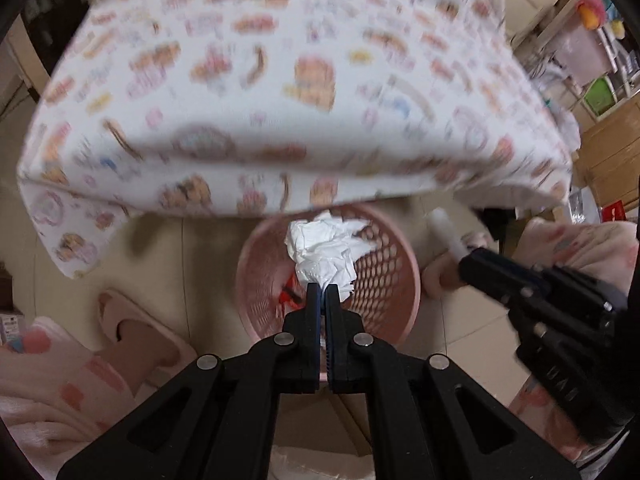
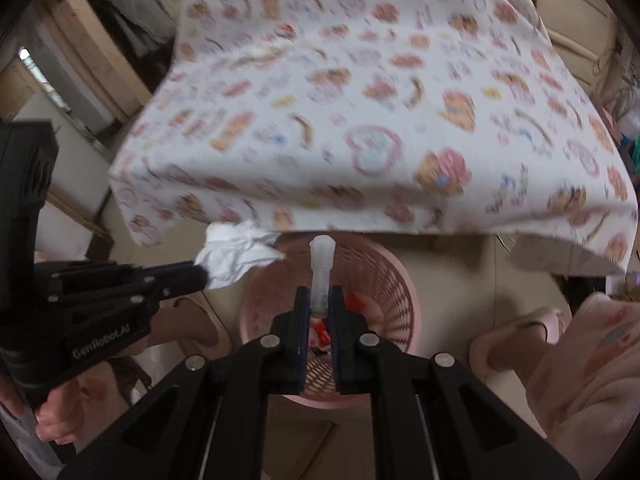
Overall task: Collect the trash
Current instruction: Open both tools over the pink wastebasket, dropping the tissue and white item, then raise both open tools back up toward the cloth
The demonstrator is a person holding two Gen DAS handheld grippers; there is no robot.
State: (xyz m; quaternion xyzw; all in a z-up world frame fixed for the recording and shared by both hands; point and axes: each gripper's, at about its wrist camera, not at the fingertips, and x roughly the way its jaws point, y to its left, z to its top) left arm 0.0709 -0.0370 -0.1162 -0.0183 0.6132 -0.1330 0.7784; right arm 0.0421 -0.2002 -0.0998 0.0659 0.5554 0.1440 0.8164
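My left gripper [image 1: 322,289] is shut on a crumpled white tissue [image 1: 324,246], held above a pink mesh wastebasket [image 1: 384,276] on the floor. From the right wrist view the same gripper [image 2: 200,274] and tissue [image 2: 236,254] hang over the left rim of the basket [image 2: 384,276]. My right gripper [image 2: 319,294] is shut on a small translucent white tube [image 2: 321,264], pointing down into the basket. In the left wrist view the right gripper [image 1: 464,266] and the tube [image 1: 444,228] hang over the basket's right rim. Red scraps [image 2: 352,300] lie inside the basket.
A table under a white cloth with cartoon prints [image 1: 280,80] overhangs the basket's far side. Pink slippers [image 1: 136,328] and a person's legs in pink clothing [image 2: 592,360] flank the basket on the tiled floor. Shelves with bins [image 1: 592,64] stand at the far right.
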